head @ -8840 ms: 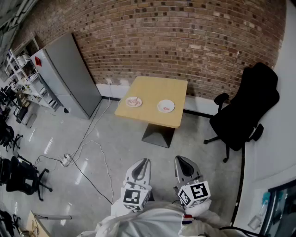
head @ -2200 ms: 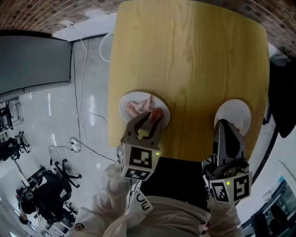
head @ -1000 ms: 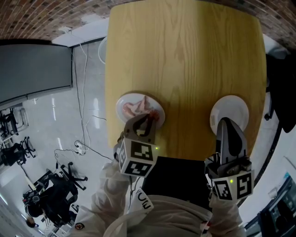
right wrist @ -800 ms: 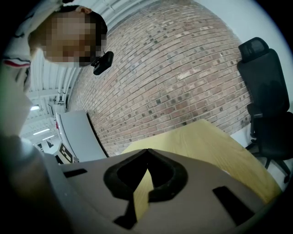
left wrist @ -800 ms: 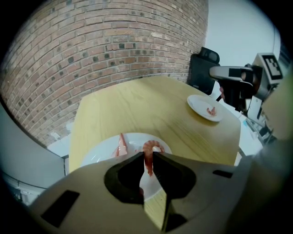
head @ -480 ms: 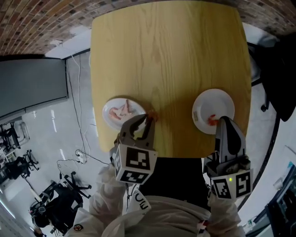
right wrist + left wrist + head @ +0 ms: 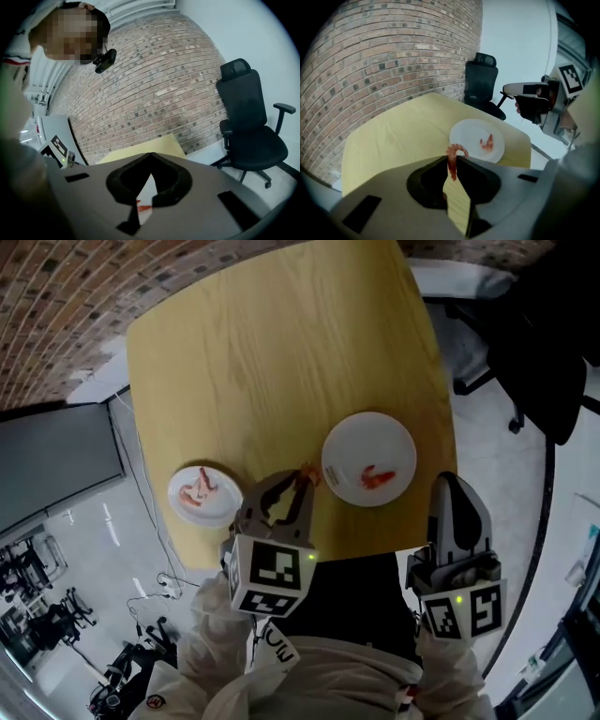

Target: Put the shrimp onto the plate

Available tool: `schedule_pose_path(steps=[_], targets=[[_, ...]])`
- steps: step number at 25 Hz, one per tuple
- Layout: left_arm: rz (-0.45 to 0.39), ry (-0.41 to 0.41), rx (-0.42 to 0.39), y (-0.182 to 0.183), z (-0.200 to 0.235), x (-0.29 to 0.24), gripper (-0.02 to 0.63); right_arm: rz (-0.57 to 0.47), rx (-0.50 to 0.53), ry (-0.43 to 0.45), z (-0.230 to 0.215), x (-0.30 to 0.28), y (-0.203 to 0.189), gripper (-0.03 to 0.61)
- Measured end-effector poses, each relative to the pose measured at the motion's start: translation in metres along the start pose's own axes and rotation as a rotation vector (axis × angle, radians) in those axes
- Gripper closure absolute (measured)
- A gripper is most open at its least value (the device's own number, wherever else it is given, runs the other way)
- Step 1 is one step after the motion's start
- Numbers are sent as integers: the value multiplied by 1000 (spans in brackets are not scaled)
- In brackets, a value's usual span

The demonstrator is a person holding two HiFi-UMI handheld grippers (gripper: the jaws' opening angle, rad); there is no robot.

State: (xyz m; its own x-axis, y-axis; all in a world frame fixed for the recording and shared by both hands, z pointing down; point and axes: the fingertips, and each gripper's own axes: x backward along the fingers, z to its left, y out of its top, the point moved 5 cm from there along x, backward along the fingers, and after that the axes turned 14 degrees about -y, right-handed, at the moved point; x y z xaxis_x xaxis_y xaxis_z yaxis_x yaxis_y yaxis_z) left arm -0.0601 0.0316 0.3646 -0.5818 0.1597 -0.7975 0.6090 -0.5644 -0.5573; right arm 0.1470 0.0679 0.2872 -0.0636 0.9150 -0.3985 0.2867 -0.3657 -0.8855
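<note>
Left gripper (image 7: 302,478) pinching one shrimp (image 7: 452,158) at white plate's (image 7: 394,432) 9 o'clock rim, drop pending; second shrimp (image 7: 377,476) already plated, leftover shrimp (image 7: 199,491) on side plate (image 7: 226,513); right gripper (image 7: 449,482) pressed together, empty.

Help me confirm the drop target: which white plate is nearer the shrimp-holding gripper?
The plate with one shrimp, right beside the left gripper; the other plate, holding several pieces, lies farther left.

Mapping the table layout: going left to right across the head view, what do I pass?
Plate of shrimp → held shrimp → plate with one shrimp → black office chair
</note>
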Motion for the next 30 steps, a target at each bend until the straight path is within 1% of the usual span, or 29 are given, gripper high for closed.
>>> schedule_pose_path(steps=[6,11,18,25,30], targets=[[12,-45,-96,24,-40,-38,548,-37,-31,-82,-55,26,-5,554],[29,-79,-145,39,-59,-65,548,-41,-59,-134,-90,34,-10,554],[49,-122,-203,58,-76,-94,548,-46,-88,-183,-120,42,-12,554],[80,-144,-253,67,-89,-118,548,-42,-101,-231,-144,47,-15,554],[110,-134,-278,65,-90,-127,548,-43,-118,-244,-151,48,-19,554]])
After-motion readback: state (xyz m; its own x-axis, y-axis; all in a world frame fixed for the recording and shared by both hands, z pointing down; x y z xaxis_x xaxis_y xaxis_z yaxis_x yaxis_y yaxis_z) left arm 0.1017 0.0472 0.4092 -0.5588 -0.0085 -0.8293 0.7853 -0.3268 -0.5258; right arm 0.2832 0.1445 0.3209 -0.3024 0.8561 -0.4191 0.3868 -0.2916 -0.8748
